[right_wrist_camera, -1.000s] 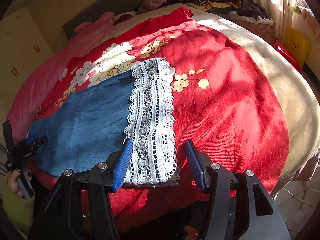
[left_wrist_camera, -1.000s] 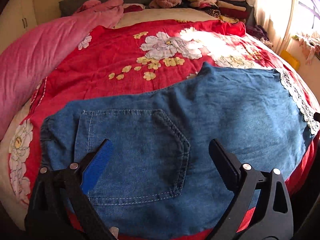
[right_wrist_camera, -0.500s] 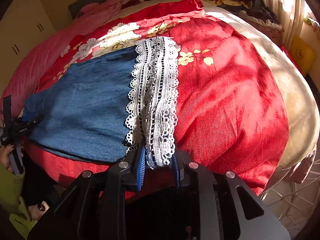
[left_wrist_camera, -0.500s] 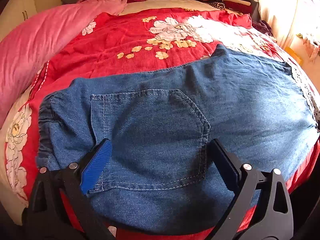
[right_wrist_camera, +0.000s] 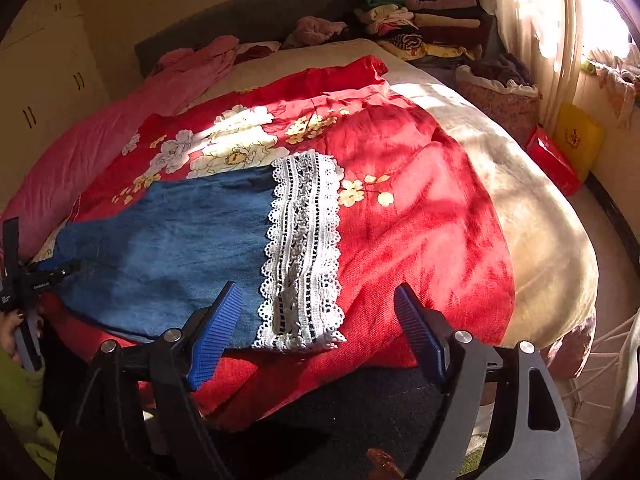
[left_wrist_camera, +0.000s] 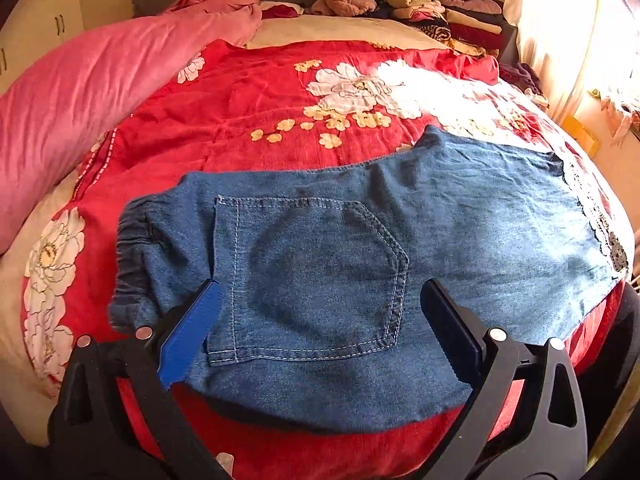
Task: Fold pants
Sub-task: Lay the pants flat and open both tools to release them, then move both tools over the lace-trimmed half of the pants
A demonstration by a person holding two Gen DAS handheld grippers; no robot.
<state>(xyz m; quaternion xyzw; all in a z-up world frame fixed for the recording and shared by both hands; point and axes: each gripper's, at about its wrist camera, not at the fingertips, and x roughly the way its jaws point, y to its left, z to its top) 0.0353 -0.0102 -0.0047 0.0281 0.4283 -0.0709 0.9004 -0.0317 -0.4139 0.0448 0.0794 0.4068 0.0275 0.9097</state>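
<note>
Denim pants flat on red floral bedspread, long axis running left to right, elastic waistband at left, lace hem at right, left gripper spread above back pocket, right gripper jaws just opened wide, nothing pinched, hem lying between them

A bed spread with bright bedding, clutter at its far end.

A red floral cover lies over a cream blanket, with a pink quilt bunched along one side. Folded clothes are stacked by the dark headboard. A yellow box and a red box sit on the floor beside the curtain.
</note>
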